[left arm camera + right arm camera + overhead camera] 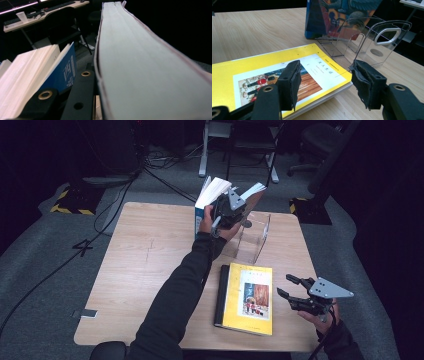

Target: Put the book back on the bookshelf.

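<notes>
A "4" marks the floor at nine o'clock of the tabletop; the book titles are illegible.

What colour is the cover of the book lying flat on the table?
Yellow, with a white panel holding a colourful picture. The book shows best in the right gripper view.

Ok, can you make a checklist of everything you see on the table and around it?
Surface: wooden table, mostly bare.
Job's things: yellow book lying flat; two books standing by a clear plastic holder.
Clutter: nothing seen.
Grippers: left gripper up at the standing books, grip unclear; right gripper open beside the yellow book.
Cables: black cables on the floor.
Surroundings: grey carpet, dark room, office chair.
</notes>
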{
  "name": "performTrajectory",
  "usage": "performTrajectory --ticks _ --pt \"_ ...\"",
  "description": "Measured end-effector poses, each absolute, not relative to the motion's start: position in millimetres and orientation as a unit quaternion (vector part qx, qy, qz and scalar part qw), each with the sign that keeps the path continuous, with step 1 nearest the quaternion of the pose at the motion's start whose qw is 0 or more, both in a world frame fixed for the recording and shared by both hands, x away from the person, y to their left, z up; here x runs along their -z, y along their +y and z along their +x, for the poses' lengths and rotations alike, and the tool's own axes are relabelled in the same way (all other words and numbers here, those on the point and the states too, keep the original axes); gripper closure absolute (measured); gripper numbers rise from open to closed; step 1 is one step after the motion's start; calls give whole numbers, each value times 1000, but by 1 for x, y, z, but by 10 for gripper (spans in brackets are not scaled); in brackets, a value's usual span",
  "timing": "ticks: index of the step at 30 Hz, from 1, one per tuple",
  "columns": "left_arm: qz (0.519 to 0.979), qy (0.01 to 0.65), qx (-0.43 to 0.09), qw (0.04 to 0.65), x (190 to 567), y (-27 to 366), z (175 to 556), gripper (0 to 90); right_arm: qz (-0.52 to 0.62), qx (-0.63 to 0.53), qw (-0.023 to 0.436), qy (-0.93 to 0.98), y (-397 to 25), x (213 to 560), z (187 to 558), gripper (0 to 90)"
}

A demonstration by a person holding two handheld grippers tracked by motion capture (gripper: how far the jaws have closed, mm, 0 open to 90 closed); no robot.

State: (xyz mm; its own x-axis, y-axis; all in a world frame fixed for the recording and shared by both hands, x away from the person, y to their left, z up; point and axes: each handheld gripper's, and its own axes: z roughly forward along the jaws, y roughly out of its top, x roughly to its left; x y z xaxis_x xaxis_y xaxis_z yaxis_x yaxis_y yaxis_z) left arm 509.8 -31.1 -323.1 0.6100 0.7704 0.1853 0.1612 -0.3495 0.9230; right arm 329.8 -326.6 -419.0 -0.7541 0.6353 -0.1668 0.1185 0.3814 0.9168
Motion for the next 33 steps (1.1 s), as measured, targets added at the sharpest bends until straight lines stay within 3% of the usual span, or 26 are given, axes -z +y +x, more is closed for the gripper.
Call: performTrajectory --ticks 19,33 --pt "724 365 -325 488 351 -38 529 736 229 -499 257 795 -325 417 328 440" --pt "702 388 -338 492 358 -16 528 703 213 -500 252 801 -318 416 323 430"
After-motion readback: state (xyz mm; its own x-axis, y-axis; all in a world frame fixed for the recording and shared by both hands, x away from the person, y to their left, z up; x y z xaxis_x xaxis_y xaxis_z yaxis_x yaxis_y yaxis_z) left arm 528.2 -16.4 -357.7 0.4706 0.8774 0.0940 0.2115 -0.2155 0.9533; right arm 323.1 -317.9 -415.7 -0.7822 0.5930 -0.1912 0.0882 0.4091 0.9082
